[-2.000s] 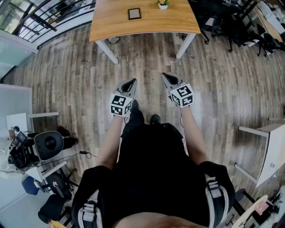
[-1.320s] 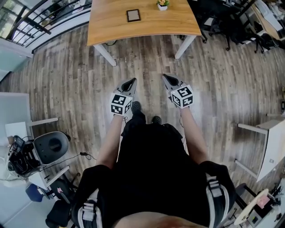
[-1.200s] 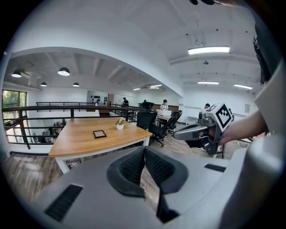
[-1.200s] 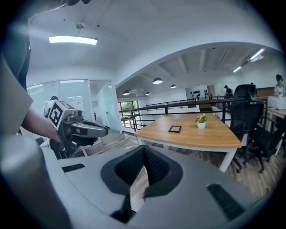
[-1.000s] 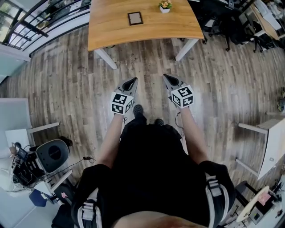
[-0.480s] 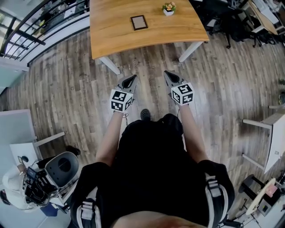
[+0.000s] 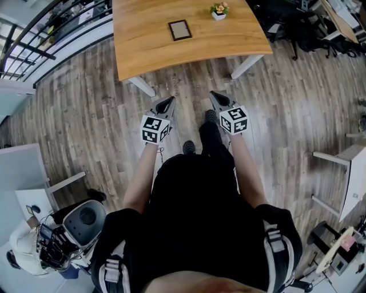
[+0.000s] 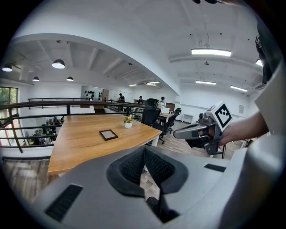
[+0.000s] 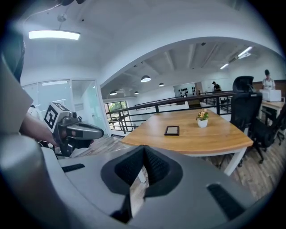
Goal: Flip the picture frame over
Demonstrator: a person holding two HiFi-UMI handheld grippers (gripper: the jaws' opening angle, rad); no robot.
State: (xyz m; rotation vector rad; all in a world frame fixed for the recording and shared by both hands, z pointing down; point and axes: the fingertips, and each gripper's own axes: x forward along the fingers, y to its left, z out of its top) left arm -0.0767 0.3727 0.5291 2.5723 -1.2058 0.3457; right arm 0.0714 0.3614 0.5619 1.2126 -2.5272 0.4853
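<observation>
Both the left hand-held gripper (image 7: pixel 169 101) and the right hand-held gripper (image 7: pixel 213 95) have their jaws together and empty, probably because the picture frame (image 7: pixel 180 30) lies flat on the tabletop (image 7: pixel 143 43) well ahead, out of reach.

Ahead of the left tongs (image 7: pixel 169 101) and right tongs (image 7: pixel 212 95), open wood floor (image 7: pixel 189 80) runs to the table (image 7: pixel 143 46). Its white legs (image 7: pixel 141 87) stand ahead and outward of each. On top, bare wood rings the picture frame (image 7: pixel 179 30); a potted plant (image 7: pixel 219 10) stands further right, apart.
</observation>
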